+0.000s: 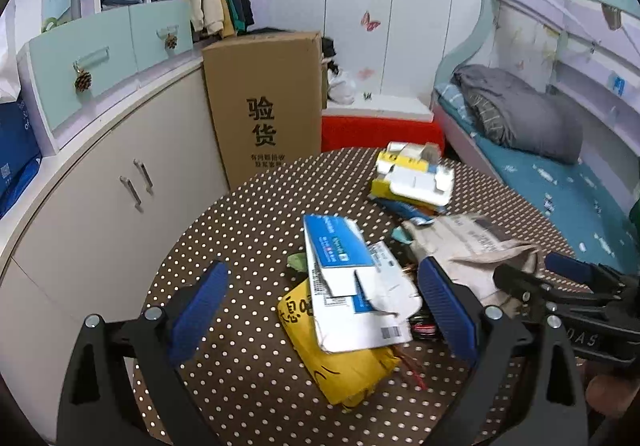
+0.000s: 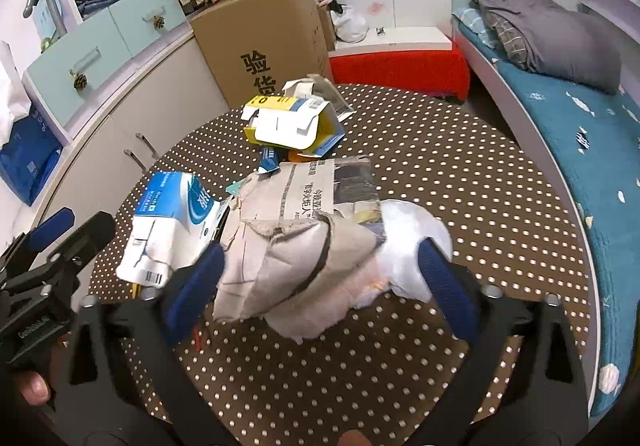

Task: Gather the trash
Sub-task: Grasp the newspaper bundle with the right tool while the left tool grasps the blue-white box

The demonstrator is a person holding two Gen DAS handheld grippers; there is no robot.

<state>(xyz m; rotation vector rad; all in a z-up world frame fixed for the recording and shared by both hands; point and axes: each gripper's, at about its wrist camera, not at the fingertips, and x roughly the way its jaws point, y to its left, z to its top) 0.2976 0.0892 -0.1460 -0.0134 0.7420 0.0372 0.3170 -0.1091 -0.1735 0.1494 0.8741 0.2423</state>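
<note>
On polka-dot table point(image 2: 460, 182), bare cloth twd far rim w/ room to move, crumpled newspaper point(image 2: 288, 246) sits between right gripper point(image 2: 320, 282) pads, jaws spread, left gripper point(image 1: 324, 310) spread over blue-white carton point(image 1: 352, 286).

A crumpled newspaper point(image 2: 304, 230) lies in a loose heap near the middle of the dotted counter point(image 2: 460, 150), with a white wad point(image 2: 412, 222) tucked against one side. Beside it a torn blue-and-white carton point(image 1: 352, 286) lies flattened on a yellow bag point(image 1: 340, 370). Farther back lies an opened yellow-and-white box point(image 2: 288, 122), tilted, flaps splayed.
</note>
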